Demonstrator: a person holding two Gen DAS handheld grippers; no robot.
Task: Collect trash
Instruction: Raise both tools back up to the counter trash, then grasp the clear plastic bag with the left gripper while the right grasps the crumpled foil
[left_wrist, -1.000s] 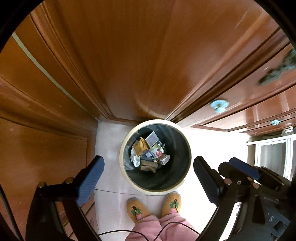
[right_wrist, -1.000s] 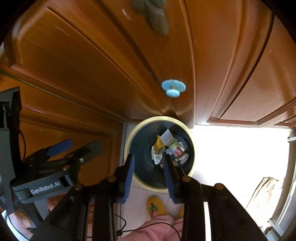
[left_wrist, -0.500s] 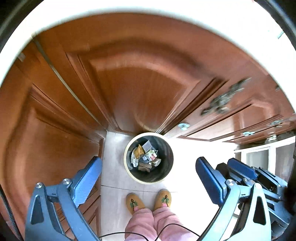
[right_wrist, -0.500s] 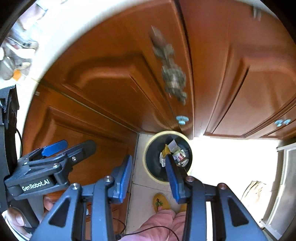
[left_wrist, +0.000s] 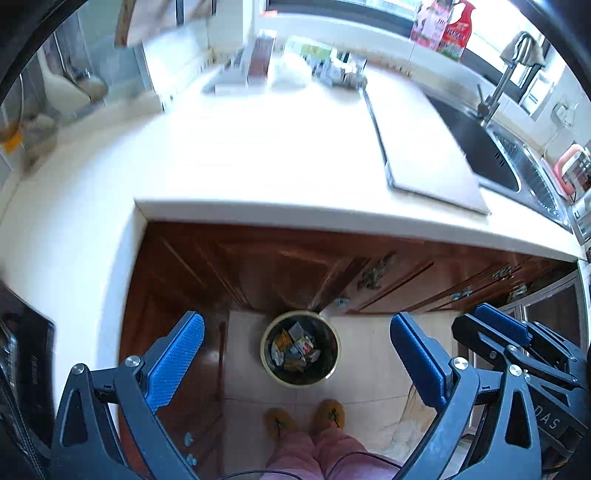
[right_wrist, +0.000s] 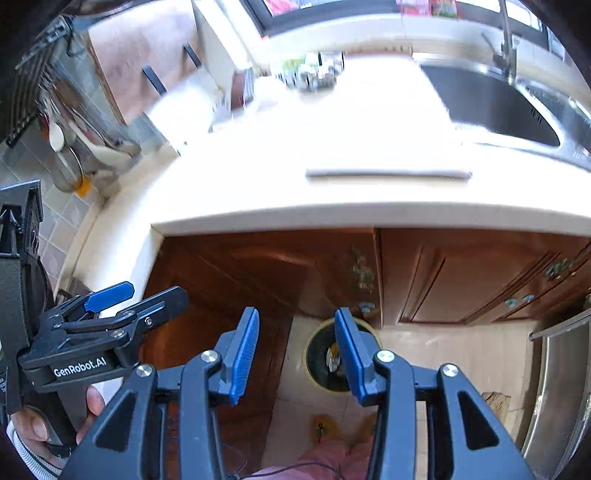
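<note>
Below one countertop (left_wrist: 258, 177), one trash bin (left_wrist: 300, 349), two slippers (left_wrist: 328, 414), left tool (left_wrist: 295, 354) spread wide, right tool (right_wrist: 295, 354) just been opening, both empty

Seen between the wide-spread jaws, a pale tiled floor (left_wrist: 369, 354) carries a round bin (left_wrist: 300, 349) with a cream rim, standing close against the brown cabinet doors and filled with crumpled wrappers (left_wrist: 295, 345). Nearer than the bin, below the jaws' gap, two yellow slippers (left_wrist: 304, 417) rest on the tiles. Above and beyond the jaws runs a white countertop (left_wrist: 258, 155); a flat pale board (left_wrist: 424, 147) lies on it toward the right jaw's side, next to the sink (left_wrist: 480, 147). Blurred packets sit at its far edge.
</note>
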